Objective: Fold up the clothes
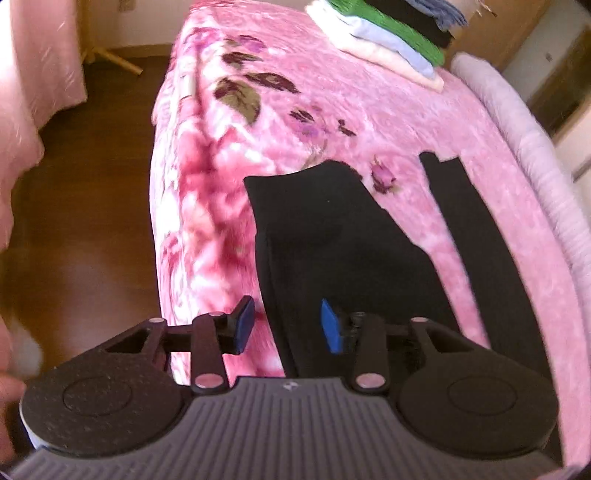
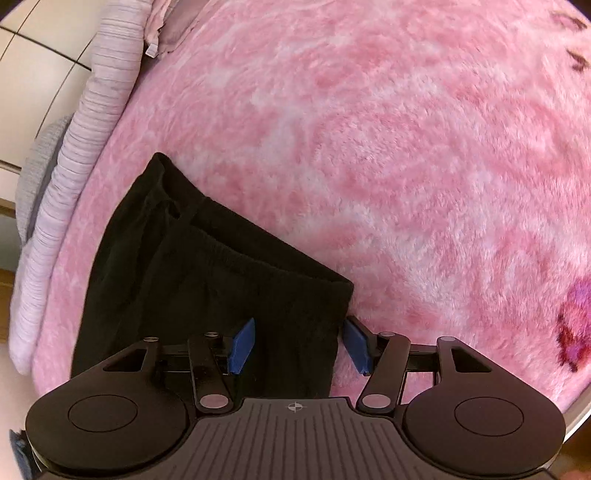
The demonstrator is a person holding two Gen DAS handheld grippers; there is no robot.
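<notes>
Black trousers lie spread flat on the pink floral blanket, waistband toward the right side. The left gripper and right gripper hover over the fabric, released, gripping nothing. Folded clothes sit stacked at the blanket's far end.

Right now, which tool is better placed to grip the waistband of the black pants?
The right tool. It is open, its pads on either side of the pants edge just below the waistband. The left tool, also open, is at the legs.
</notes>
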